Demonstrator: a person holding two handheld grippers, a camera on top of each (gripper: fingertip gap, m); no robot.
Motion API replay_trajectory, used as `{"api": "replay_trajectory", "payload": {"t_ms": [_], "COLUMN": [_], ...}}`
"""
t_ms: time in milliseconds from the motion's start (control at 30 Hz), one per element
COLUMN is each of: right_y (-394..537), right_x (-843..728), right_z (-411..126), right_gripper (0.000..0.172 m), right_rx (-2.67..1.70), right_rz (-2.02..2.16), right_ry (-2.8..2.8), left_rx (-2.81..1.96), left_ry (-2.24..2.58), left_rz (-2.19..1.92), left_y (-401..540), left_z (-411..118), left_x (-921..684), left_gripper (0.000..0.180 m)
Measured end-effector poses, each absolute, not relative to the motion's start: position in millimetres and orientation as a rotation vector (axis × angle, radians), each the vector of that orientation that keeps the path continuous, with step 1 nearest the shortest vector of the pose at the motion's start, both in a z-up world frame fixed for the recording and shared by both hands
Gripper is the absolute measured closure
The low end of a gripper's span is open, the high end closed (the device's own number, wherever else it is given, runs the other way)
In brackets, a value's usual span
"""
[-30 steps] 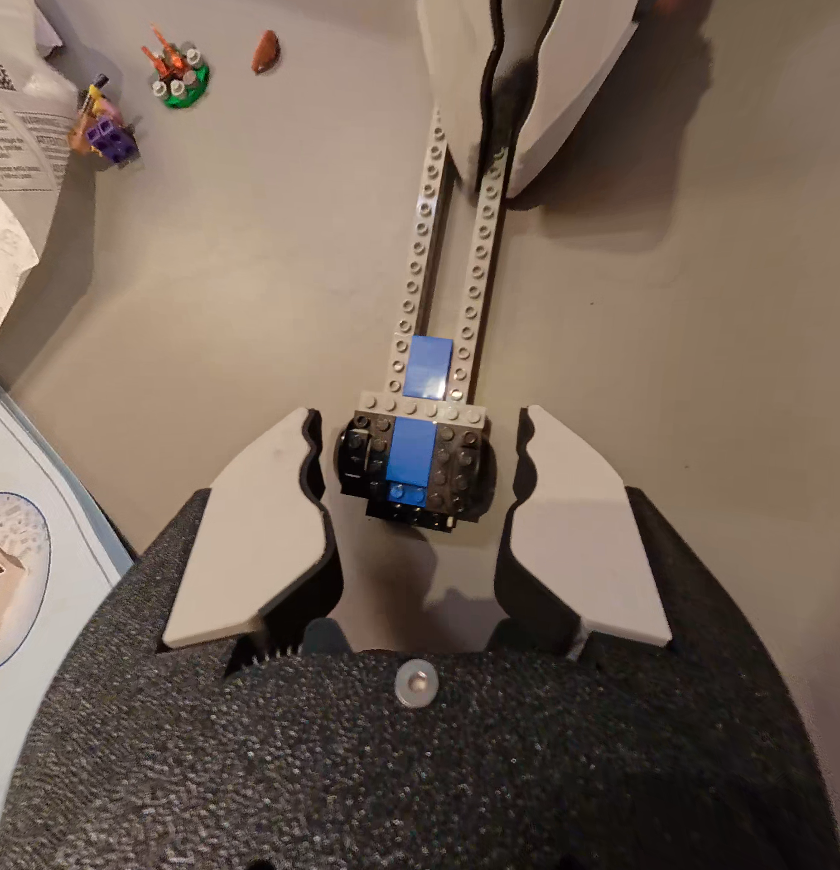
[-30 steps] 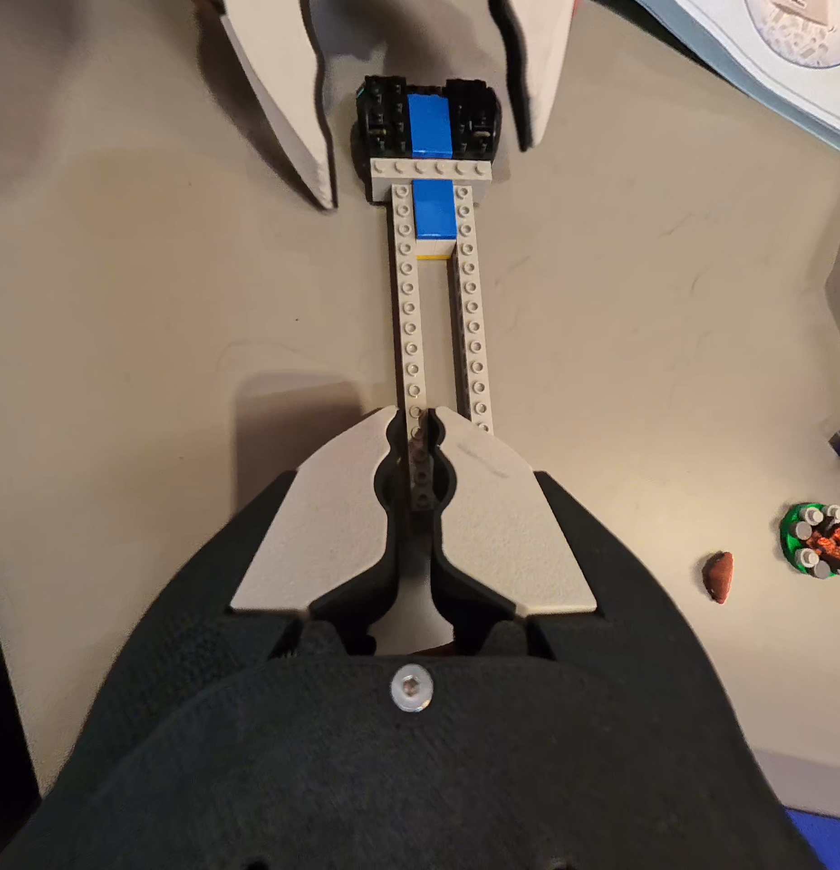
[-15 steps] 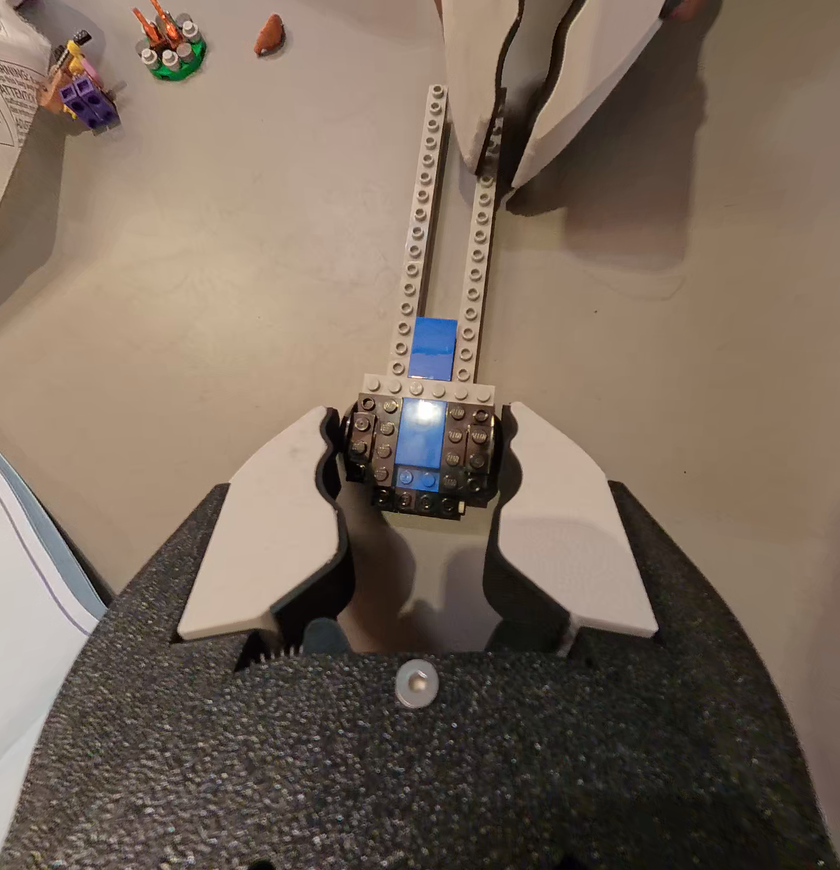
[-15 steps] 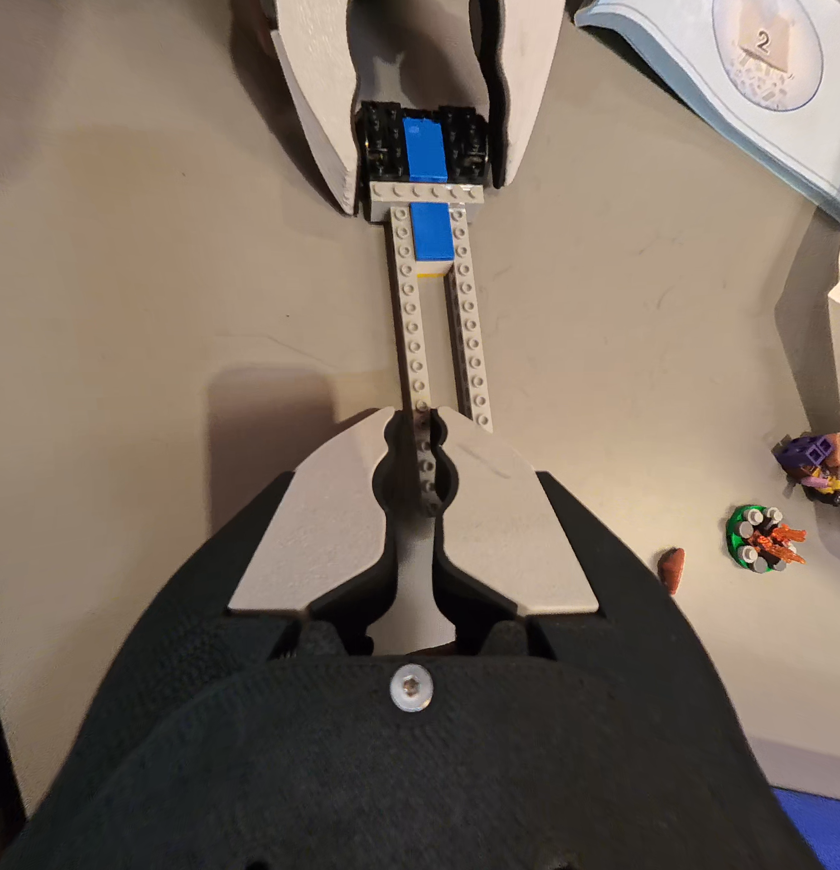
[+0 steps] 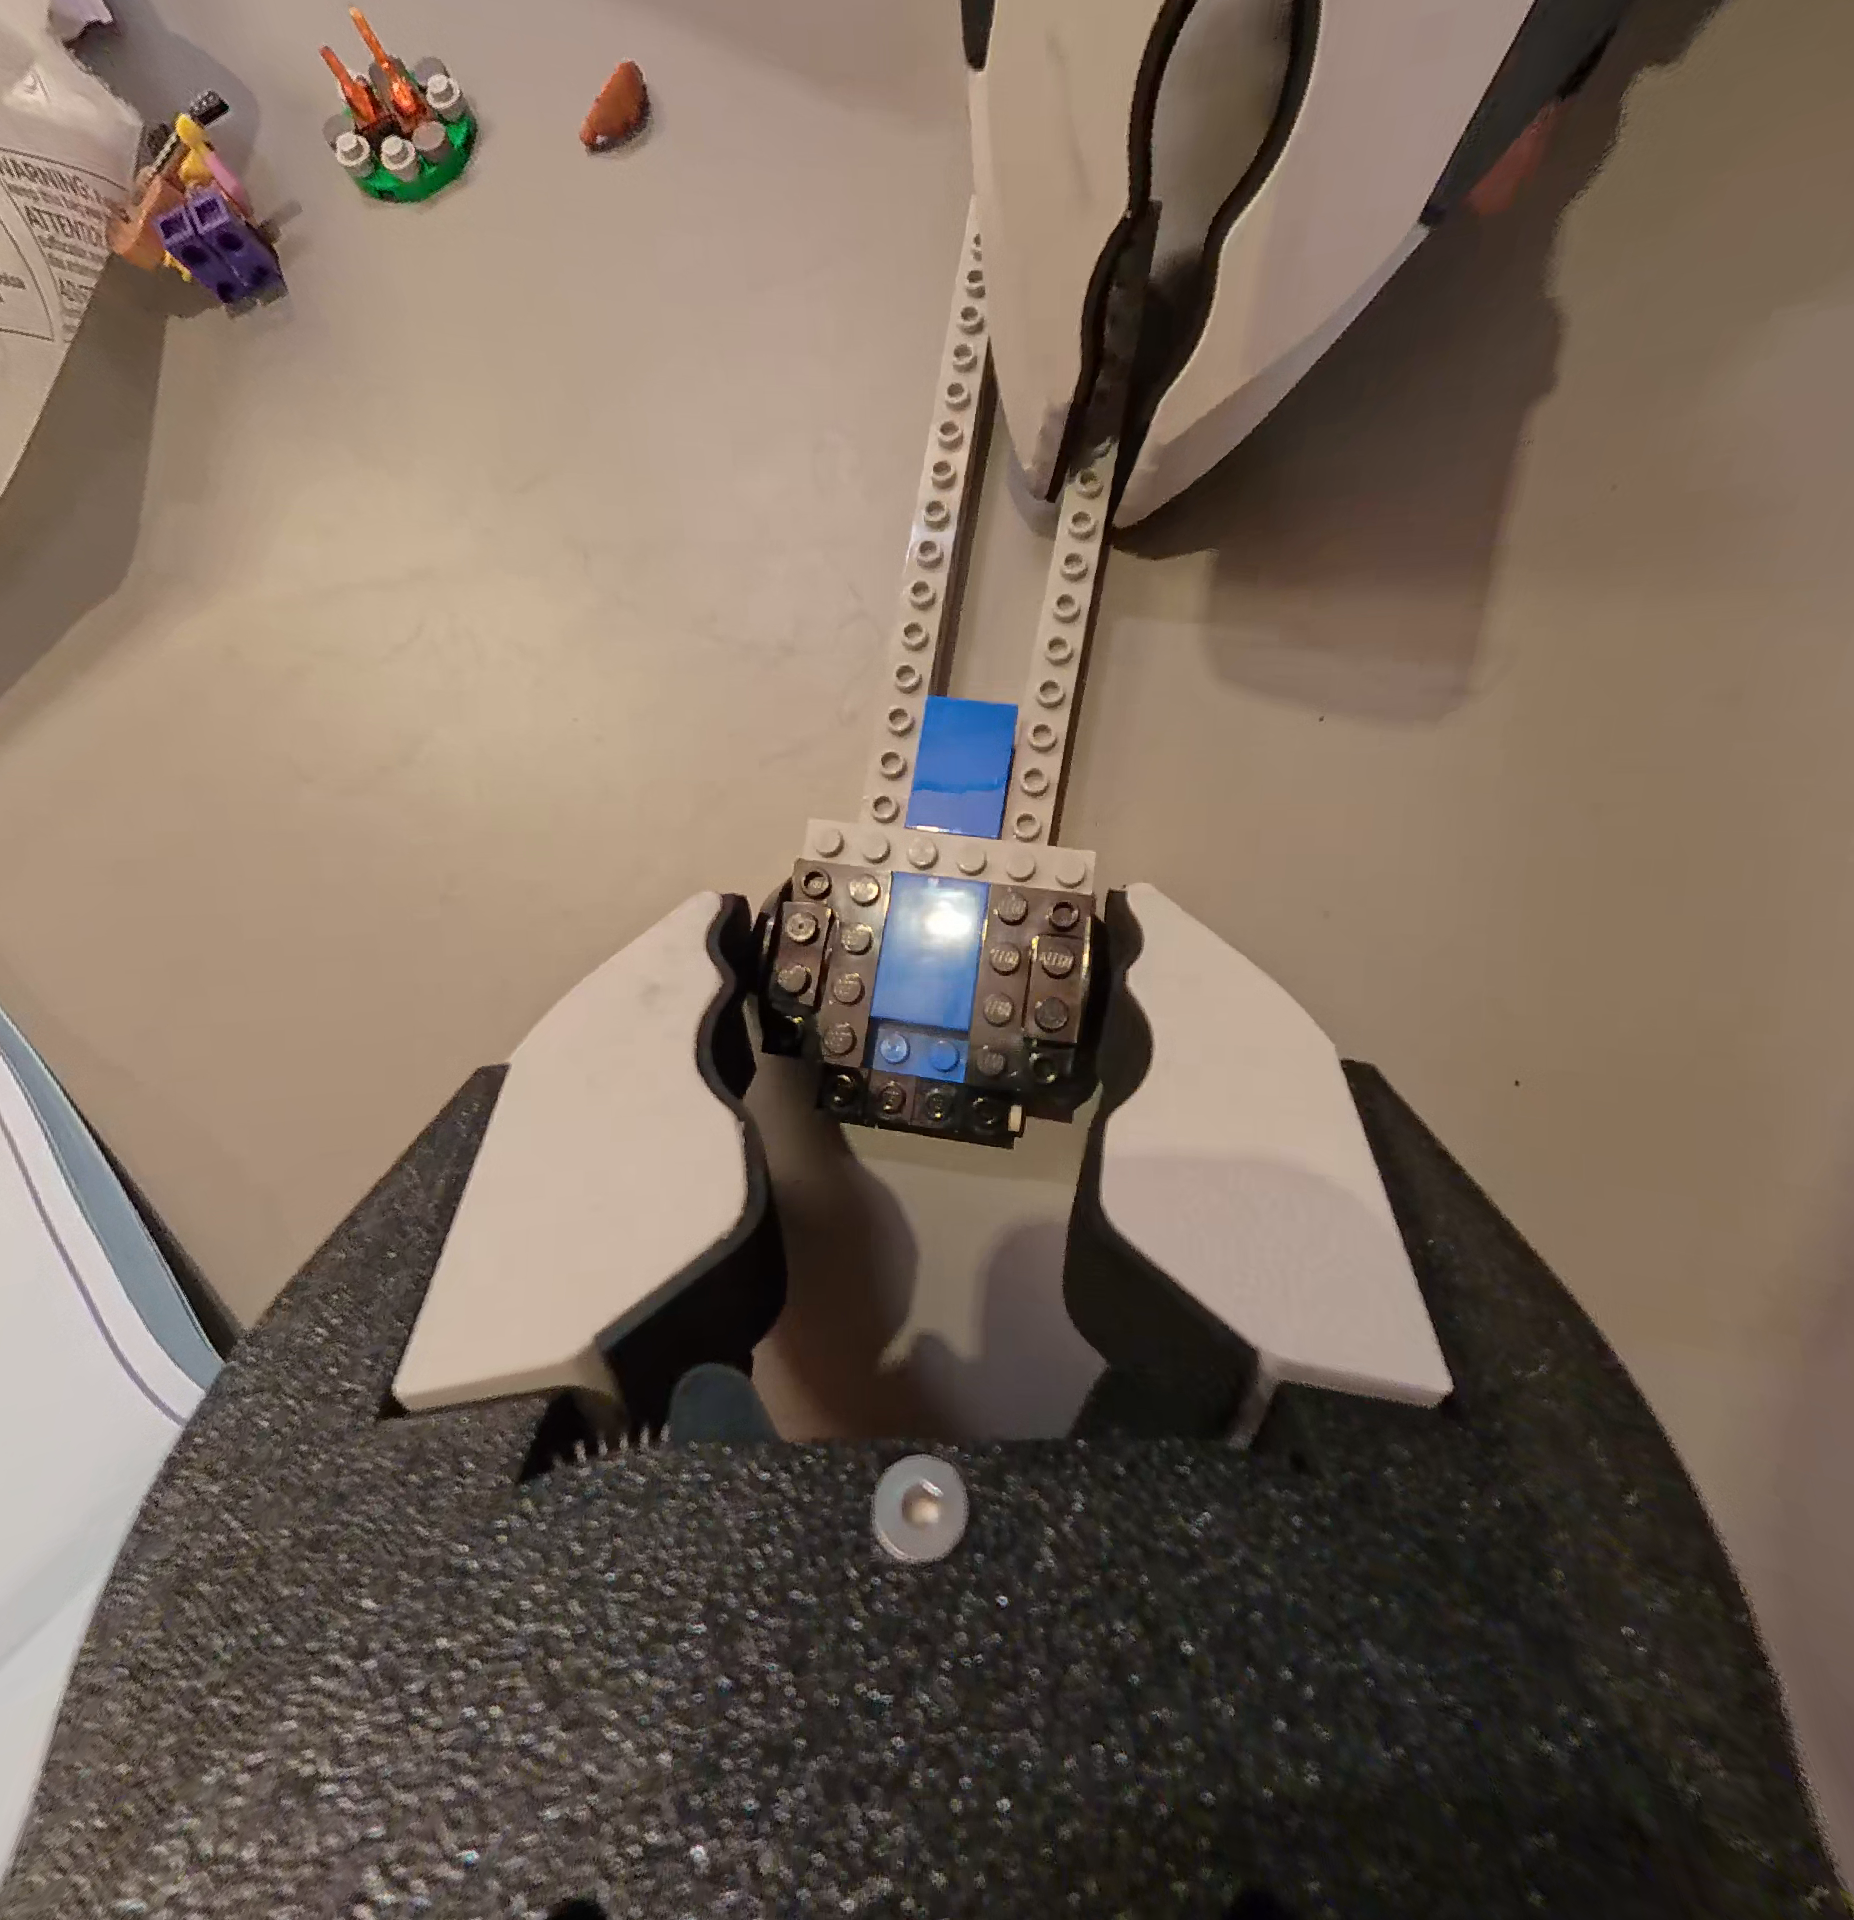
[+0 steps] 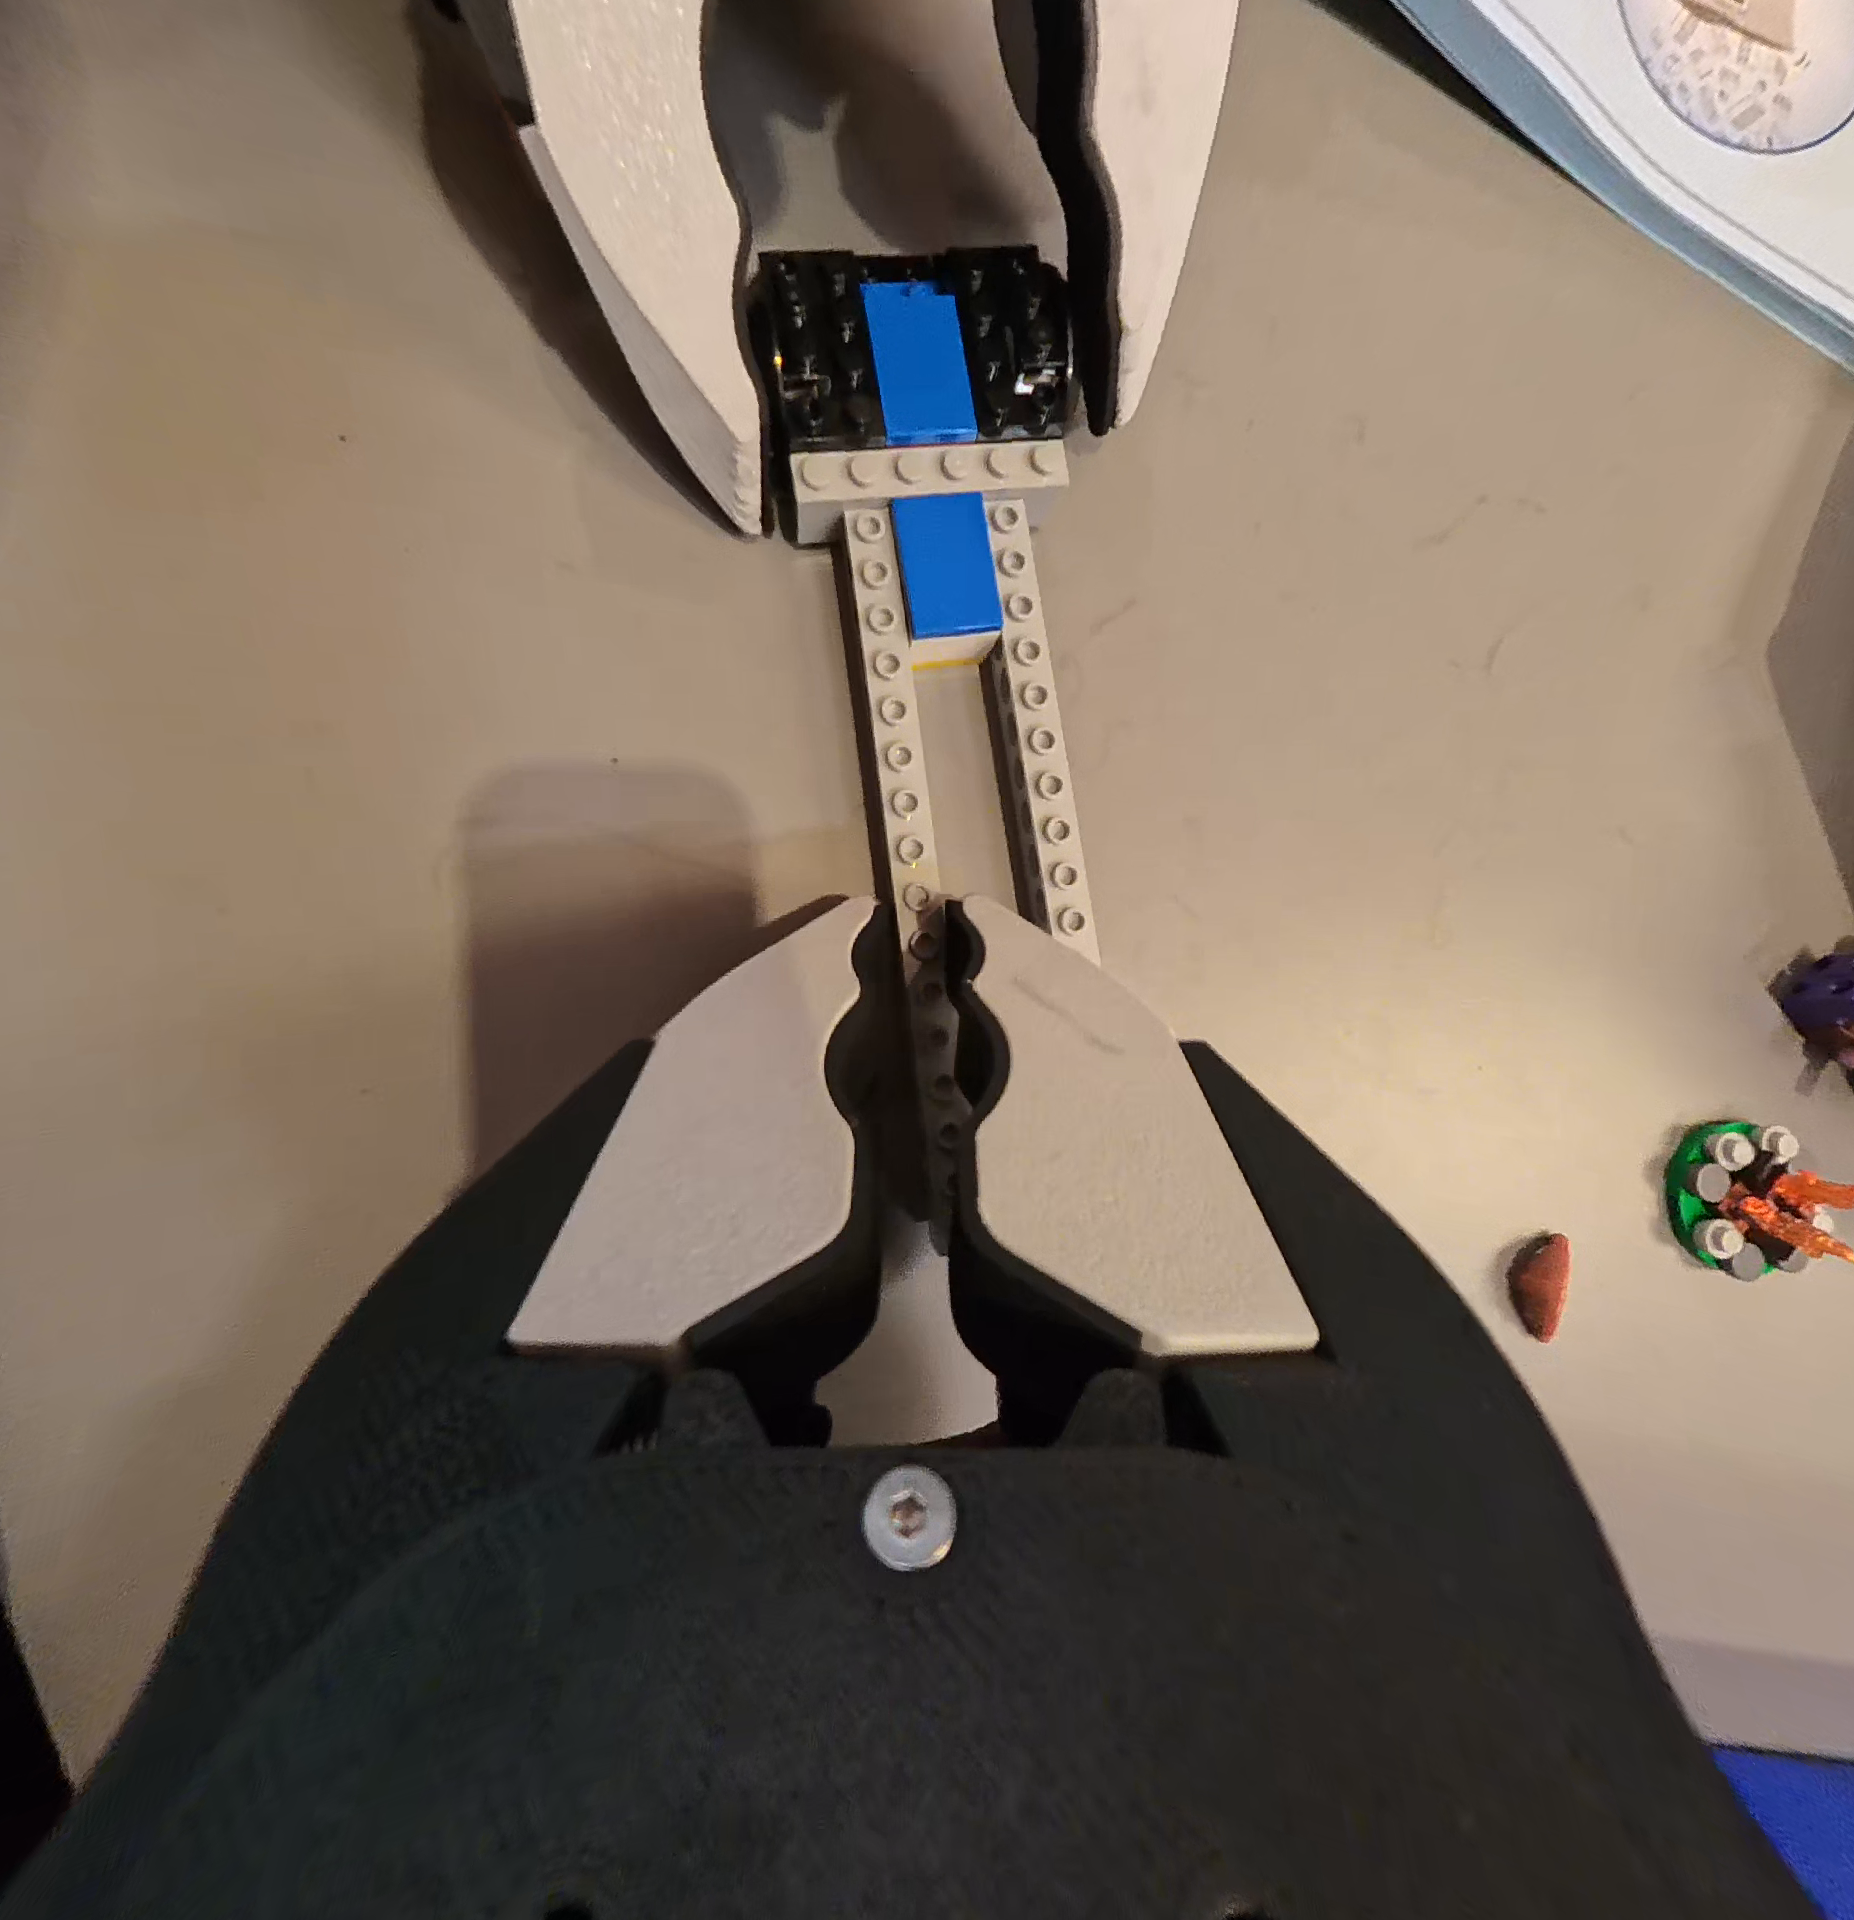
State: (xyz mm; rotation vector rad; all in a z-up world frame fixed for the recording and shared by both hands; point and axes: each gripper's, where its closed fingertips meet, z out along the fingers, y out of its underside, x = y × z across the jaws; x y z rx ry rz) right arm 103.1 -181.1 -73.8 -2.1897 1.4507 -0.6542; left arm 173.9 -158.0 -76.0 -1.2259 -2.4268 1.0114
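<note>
The left gripper (image 5: 928, 987) has narrowed its jaws onto the black-and-blue brick block (image 5: 928, 997) – pads now touching both sides – while the right gripper (image 6: 921, 925) keeps pinching one grey studded beam (image 6: 897, 748) above the tabletop (image 5: 487, 623).

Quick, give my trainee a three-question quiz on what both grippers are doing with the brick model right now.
1. True or false: the right gripper is clamped on one long grey beam.
2. Which end of the brick model does the left gripper pinch: A) the black block, B) the beam tips?
3. What colour strip runs down the black block?

Key: 1 true; 2 A; 3 blue.
</note>
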Motion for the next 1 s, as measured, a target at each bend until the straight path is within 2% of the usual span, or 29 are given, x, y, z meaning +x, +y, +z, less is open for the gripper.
{"api": "replay_trajectory", "payload": {"t_ms": [167,633,1000], "right_y": [-181.6,-173.3,-180.9], "right_x": [101.5,96.1,101.7], "right_z": [-73.8,-69.8,-61.8], "right_gripper": [0.163,0.163,0.161], "right_rx": [-2.128,-2.166,-2.139], "right_rz": [-0.622,-0.589,-0.755], "right_ry": [1.556,1.417,1.394], "left_rx": [-1.217,-1.254,-1.121], "left_ry": [-2.431,-2.383,-2.362], "left_rz": [1.011,1.000,0.969], "left_y": [-159.0,-155.1,-156.4], "left_z": [-76.1,-76.0,-73.7], "left_x": [173.2,169.8,174.0], "left_gripper": [0.115,0.115,0.115]}}
